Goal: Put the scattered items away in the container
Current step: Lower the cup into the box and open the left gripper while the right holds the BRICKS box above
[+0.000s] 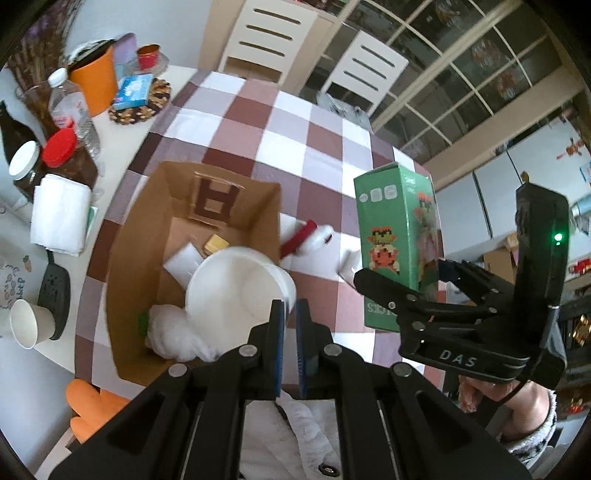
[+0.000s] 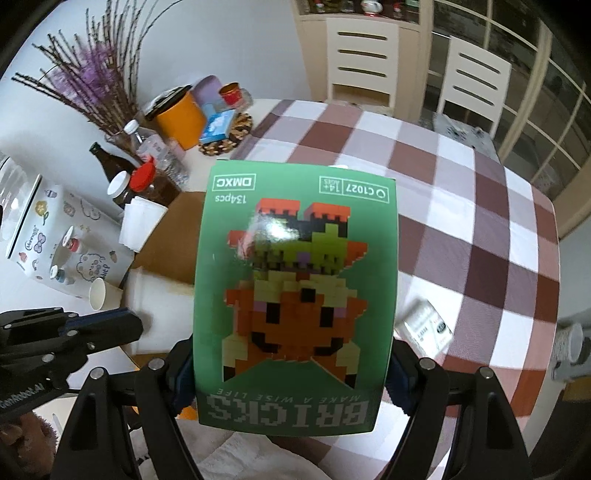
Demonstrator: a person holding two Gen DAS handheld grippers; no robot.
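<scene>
Covering the table, a checked cloth (image 1: 266, 122) meets white chairs (image 1: 275, 35).

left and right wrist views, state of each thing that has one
left hand-held gripper: shut on white cup
right hand-held gripper: shut on green box, held upside down
cardboard box: open, partly filled
water bottle: capped
paper cup: lying on its side

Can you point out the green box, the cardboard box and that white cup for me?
green box (image 2: 295, 295): right wrist view, front face.
cardboard box (image 1: 255, 210): left wrist view, inner right wall.
white cup (image 1: 221, 288): left wrist view, inside wall.
</scene>
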